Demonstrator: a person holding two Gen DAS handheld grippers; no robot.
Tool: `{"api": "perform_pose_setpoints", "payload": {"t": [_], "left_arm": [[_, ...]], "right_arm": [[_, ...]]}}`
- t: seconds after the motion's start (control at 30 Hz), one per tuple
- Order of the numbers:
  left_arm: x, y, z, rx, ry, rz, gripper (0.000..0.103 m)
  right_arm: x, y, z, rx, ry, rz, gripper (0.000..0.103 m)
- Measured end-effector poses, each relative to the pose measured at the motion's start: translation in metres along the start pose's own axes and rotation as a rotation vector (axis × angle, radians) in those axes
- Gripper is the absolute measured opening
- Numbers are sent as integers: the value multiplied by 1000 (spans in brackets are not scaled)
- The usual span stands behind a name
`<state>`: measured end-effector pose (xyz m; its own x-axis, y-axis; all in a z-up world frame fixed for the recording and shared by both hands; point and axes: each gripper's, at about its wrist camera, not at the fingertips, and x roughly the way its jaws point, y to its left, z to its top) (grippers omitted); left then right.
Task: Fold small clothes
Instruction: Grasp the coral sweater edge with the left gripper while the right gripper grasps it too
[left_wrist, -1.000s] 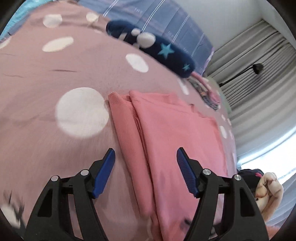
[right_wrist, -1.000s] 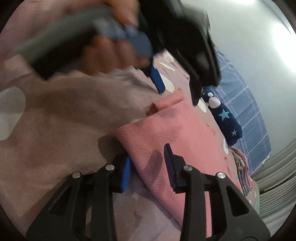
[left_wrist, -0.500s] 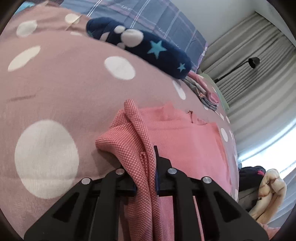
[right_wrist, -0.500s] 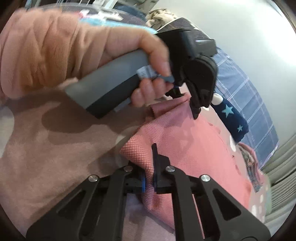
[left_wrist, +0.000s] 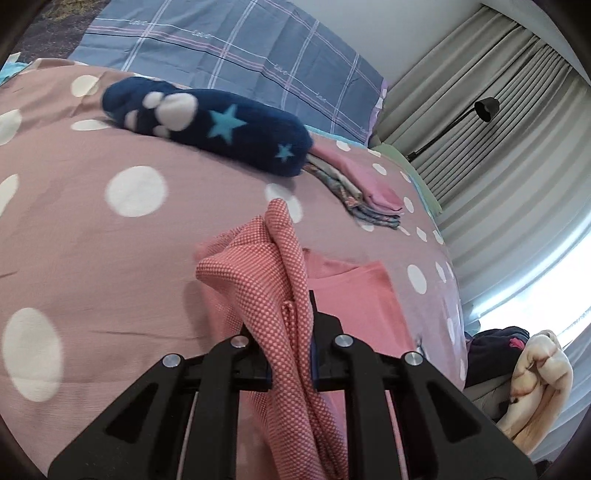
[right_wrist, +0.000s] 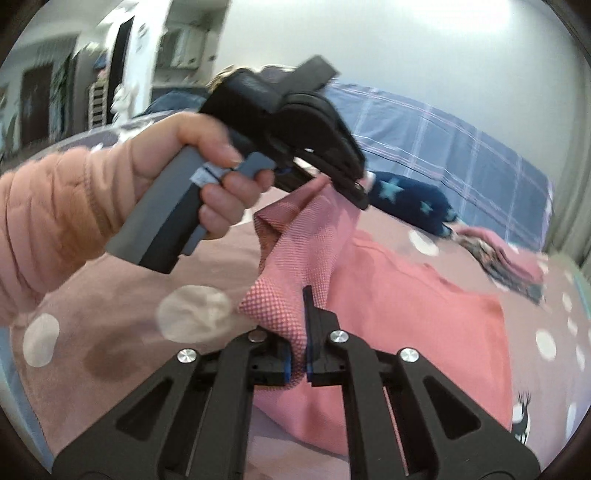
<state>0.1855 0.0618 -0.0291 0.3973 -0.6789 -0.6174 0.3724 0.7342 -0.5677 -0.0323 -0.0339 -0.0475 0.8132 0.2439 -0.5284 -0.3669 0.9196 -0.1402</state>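
A pink knit garment (left_wrist: 266, 280) lies on the polka-dot bedspread (left_wrist: 92, 240). My left gripper (left_wrist: 291, 354) is shut on its folded edge and lifts it off the bed. My right gripper (right_wrist: 297, 363) is shut on another corner of the same garment (right_wrist: 413, 306), also raised. The left gripper (right_wrist: 332, 184) shows in the right wrist view, held by a hand in a peach sleeve, with the fabric stretched between the two grippers. The rest of the garment lies flat, with a deer print near its hem.
A navy plush item with stars and a paw print (left_wrist: 207, 125) lies near the blue plaid pillow (left_wrist: 236, 59). A stack of folded clothes (left_wrist: 354, 188) sits beyond it. Curtains and a black lamp (left_wrist: 484, 107) stand at the right. A pile of clothes (left_wrist: 517, 354) is off the bed's edge.
Both grippers closed on the garment's edge and lifted it upward off the bed. The cameras tilted up, showing more of the pillow and room.
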Motion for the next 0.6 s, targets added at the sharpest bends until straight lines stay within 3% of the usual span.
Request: {"api": "perform_pose_setpoints", "payload": {"t": [0.3, 0.6], "left_arm": [[74, -84, 5, 62, 62, 22, 13], [154, -147, -8, 174, 175, 92, 13]], "right_arm": [[-25, -115, -35, 307, 3, 11, 5], [-40, -187, -90, 533, 35, 30, 5]]}}
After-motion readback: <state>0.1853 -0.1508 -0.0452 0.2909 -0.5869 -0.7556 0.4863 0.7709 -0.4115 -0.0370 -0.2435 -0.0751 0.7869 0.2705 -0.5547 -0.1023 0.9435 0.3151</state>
